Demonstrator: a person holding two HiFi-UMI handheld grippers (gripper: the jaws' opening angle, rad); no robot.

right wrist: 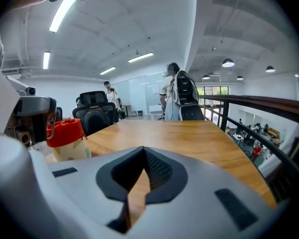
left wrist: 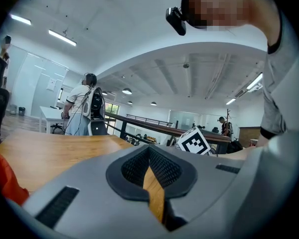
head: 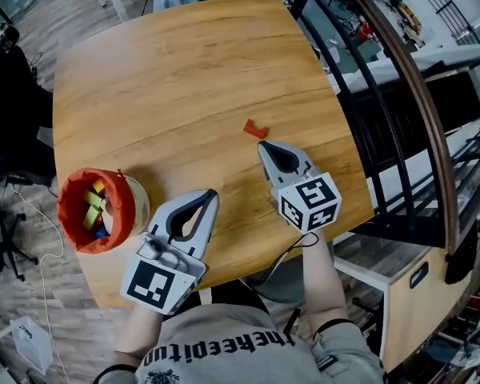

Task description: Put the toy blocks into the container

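Wooden table (head: 184,70). Left gripper (head: 213,193), right gripper (head: 264,146): jaws pressed together, empty. Unopened, right risked shoving red block (head: 255,129) away.

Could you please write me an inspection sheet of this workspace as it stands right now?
Surface: wooden table, level, dry.
Job's things: container with an orange rim at the table's left edge, blocks inside; one red block loose, just ahead of the right gripper.
Clutter: nothing seen on the table.
Grippers: left gripper and right gripper both shut, nothing between the jaws.
Cables: black cable hangs from the right gripper; white cable on the floor.
Surroundings: railing at right; office chair and a standing person beyond the table.
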